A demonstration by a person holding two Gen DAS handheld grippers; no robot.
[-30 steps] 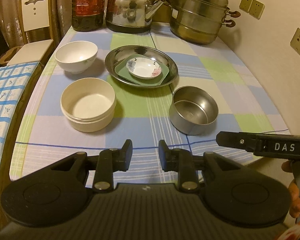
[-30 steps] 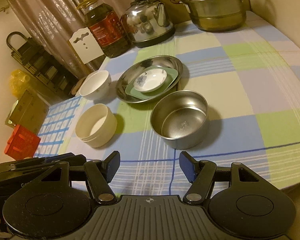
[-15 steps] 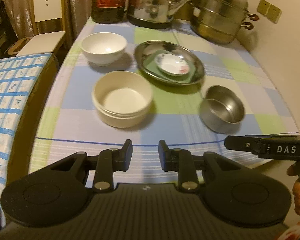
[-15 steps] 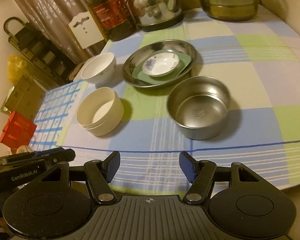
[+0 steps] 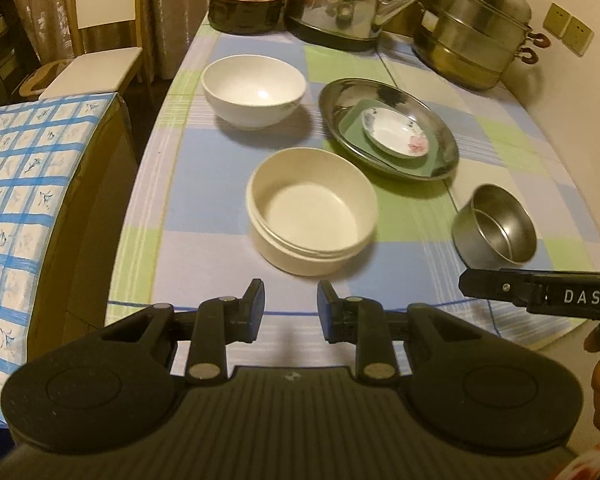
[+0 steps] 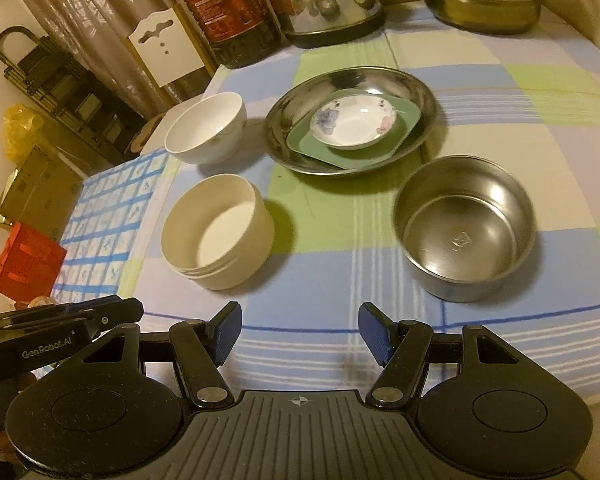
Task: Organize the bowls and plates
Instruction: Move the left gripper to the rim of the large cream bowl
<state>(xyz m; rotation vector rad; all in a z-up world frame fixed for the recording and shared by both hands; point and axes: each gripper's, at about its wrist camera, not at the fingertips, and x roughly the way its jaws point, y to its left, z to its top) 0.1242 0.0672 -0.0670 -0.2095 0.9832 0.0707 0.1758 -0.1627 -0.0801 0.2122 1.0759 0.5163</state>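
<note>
On the checked tablecloth a cream straight-sided bowl (image 5: 312, 222) (image 6: 217, 231) sits nearest my left gripper (image 5: 291, 309), whose jaws stand a small gap apart with nothing between them. A white round bowl (image 5: 254, 90) (image 6: 206, 128) is behind it. A steel plate (image 5: 388, 132) (image 6: 350, 118) holds a green square plate (image 6: 400, 142) with a small flowered saucer (image 5: 396, 132) (image 6: 354, 120) on top. A steel bowl (image 5: 494, 230) (image 6: 464, 226) stands ahead and right of my right gripper (image 6: 300, 332), which is open and empty over the table's front edge.
At the back stand a dark oil bottle (image 6: 228, 12), a steel kettle (image 5: 340, 4) and a stacked steamer pot (image 5: 472, 36). A chair (image 5: 100, 40) and a blue-checked covered surface (image 5: 16, 200) are left of the table. A wall with sockets (image 5: 568, 34) is on the right.
Both grippers have shifted sideways along the table's front edge, so the dishes have slid rightward in both views and look closer. Neither gripper's jaw gap has changed.
</note>
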